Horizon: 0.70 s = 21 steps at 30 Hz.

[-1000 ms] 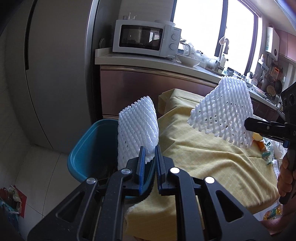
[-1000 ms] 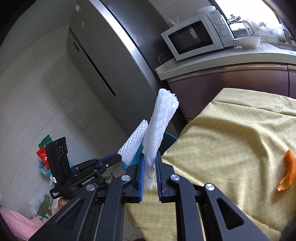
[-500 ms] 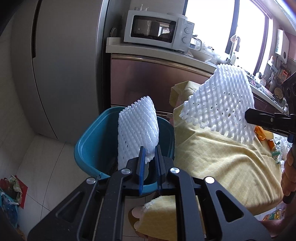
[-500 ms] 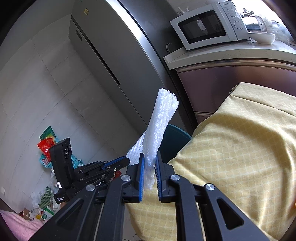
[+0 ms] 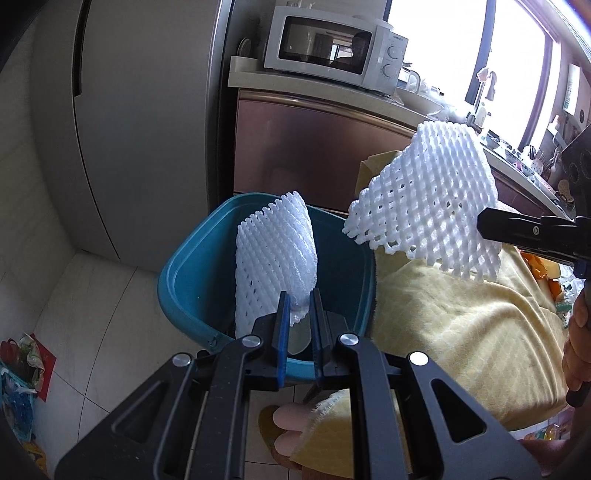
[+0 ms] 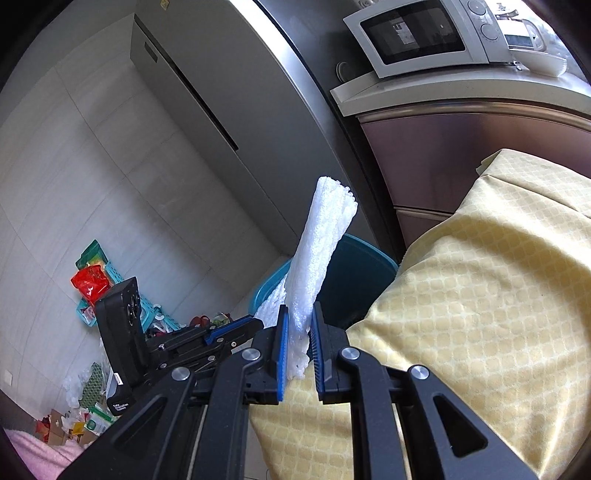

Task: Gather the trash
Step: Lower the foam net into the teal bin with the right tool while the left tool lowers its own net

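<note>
Left gripper is tilted downward, blue-padded jaws pinched nearly together on the bottom edge of a white foam mesh fruit sleeve sticking up toward 12 o'clock. Right gripper does the same with a second white foam mesh sleeve. A hand grips the right handle at 3 o'clock.

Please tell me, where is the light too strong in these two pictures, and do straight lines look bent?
Left wrist view: the window is blown out white, the foam net stays sharp. Right wrist view: glare only at the top right corner near the microwave; the fridge edges curve strongly from the fisheye lens, and dark corners frame both views.
</note>
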### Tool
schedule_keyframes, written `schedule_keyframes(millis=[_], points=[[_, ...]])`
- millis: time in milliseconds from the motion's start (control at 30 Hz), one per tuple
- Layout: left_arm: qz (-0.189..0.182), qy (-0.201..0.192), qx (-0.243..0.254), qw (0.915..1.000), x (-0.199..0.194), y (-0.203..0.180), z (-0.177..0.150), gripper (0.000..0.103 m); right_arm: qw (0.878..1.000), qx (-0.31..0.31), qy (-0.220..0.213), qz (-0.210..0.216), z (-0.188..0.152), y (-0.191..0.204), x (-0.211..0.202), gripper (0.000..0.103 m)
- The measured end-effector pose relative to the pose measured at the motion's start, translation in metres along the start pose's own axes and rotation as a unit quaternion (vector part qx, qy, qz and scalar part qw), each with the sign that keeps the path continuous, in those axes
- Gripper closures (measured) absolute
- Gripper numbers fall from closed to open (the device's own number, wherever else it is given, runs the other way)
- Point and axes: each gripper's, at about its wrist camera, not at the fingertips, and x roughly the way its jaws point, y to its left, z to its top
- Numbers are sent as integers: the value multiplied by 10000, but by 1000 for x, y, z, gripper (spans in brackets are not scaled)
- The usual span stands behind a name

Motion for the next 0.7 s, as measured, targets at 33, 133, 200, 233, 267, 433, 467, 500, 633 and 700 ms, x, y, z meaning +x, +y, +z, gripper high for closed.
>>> schedule_keyframes(millis=[33,133,200,233,267,433,467,500,633,700], points=[[3,12,-11,10000,1,1,0,91,10000,8,27,-21,0,0,3,92],[20,49,-53,10000,5,5,-1,91,9999,28,112,-58,1,0,12,91],[8,80,-94,9999,8,7,-1,91,9998,29,165,-78,1,0,19,91],[14,89,-104,9999,7,8,-4,91,9998,25,185,-93,1,0,22,91],[18,99,-115,9999,9,8,-4,91,9997,12,207,-110,1,1,26,91],[55,128,-173,9998,14,11,-3,91,9994,84,327,-99,4,-1,42,92],[61,133,-179,9997,15,11,-3,91,9993,106,348,-88,5,-1,46,92],[68,139,-180,9997,16,12,-3,91,9992,123,365,-82,5,-2,49,92],[92,181,-202,9996,20,12,-4,91,9988,176,444,-82,8,-2,62,92],[103,197,-210,9995,23,12,-3,91,9986,206,485,-85,8,-2,68,92]])
